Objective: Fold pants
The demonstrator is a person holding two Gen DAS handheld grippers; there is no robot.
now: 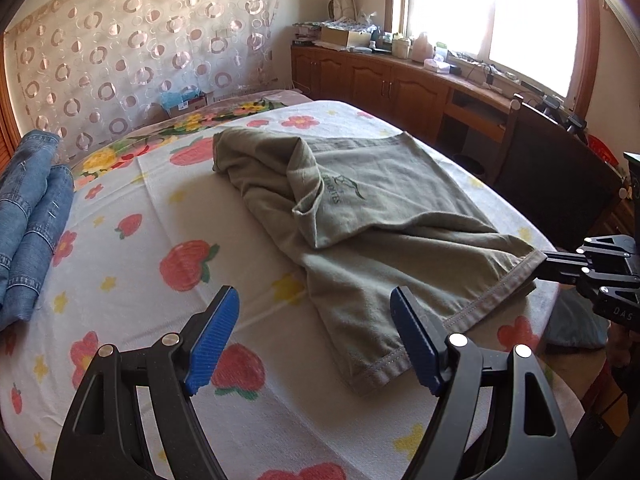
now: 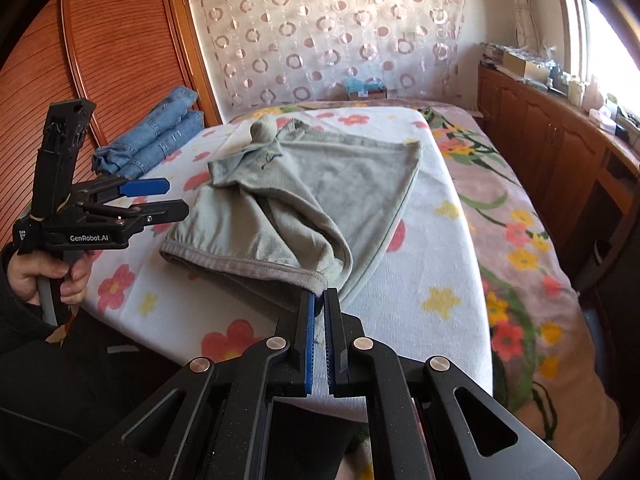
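Note:
Olive-green pants (image 1: 380, 220) (image 2: 320, 184) lie crumpled on the flowered sheet (image 1: 160, 208) (image 2: 420, 280) of a bed, one leg folded back over the other. My right gripper (image 2: 319, 296) is shut on the stitched hem corner at the near end; the left wrist view shows it (image 1: 546, 264) at the right bed edge, pinching that corner. My left gripper (image 1: 316, 340) stands open above the sheet, its right pad (image 1: 416, 344) over the other hem and nothing between the pads. In the right wrist view it (image 2: 176, 197) hovers left of the pants, held by a hand (image 2: 48, 276).
Folded blue jeans (image 1: 28, 220) (image 2: 160, 136) lie at the bed's far left. A wooden wardrobe (image 2: 100, 60) stands behind them. Cluttered wooden cabinets (image 1: 400, 84) (image 2: 540, 132) run under the window. A dark chair (image 1: 552, 168) stands beside the bed.

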